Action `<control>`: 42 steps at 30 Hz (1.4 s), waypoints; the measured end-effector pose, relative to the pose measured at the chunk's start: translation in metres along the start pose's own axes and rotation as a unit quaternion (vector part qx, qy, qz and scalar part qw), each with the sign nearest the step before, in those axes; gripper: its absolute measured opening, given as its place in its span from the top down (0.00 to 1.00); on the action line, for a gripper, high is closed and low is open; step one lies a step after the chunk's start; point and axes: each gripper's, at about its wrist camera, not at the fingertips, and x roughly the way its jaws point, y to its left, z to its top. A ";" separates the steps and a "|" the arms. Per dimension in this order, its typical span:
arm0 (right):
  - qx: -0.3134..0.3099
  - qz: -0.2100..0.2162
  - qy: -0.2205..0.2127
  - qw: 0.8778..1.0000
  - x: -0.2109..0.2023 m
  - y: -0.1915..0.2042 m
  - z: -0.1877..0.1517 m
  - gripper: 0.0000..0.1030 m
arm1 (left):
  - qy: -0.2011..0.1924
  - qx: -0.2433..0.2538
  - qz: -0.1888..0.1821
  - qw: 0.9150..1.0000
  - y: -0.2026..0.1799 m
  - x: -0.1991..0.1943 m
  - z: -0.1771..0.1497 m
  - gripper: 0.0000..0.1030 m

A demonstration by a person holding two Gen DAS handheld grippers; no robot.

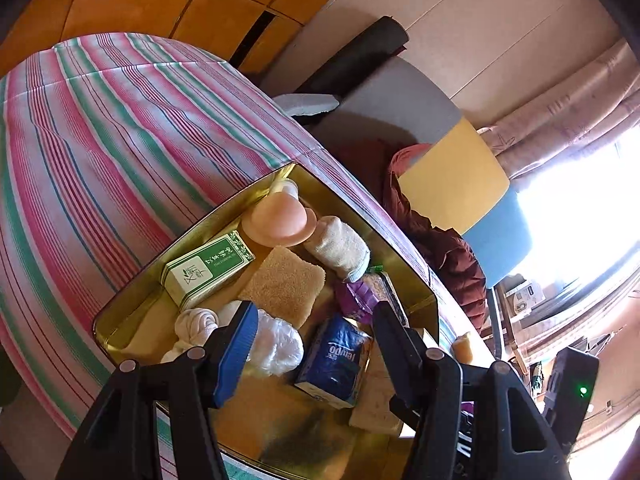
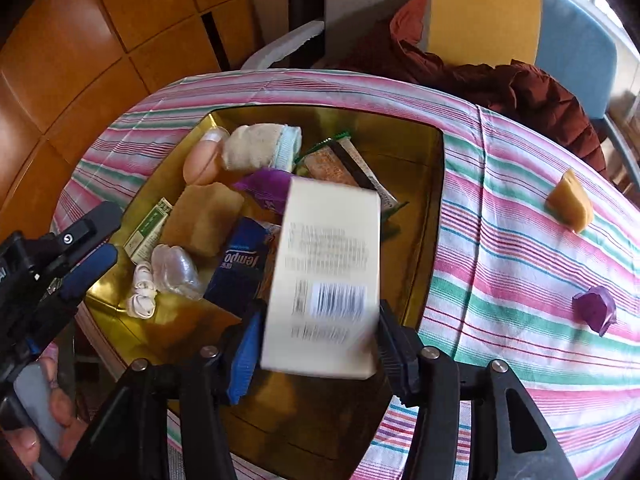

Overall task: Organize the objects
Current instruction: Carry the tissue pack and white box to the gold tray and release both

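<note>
Right gripper fingers clamped on a blurred cream cardboard box with a barcode above the gold rectangular metal tin on the striped-cloth counter; left gripper fingers wide, empty, over the tin.

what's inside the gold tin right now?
In the gold tin: green box, tan sponge, rolled sock, blue Tempo tissue pack, purple wrapper, peach bottle. Anything beneath them is covered.
</note>
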 end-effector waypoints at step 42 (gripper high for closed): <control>-0.002 0.128 0.051 0.990 -0.001 -0.001 -0.015 0.68 | -0.028 -0.020 0.010 0.999 0.005 -0.014 0.007 0.41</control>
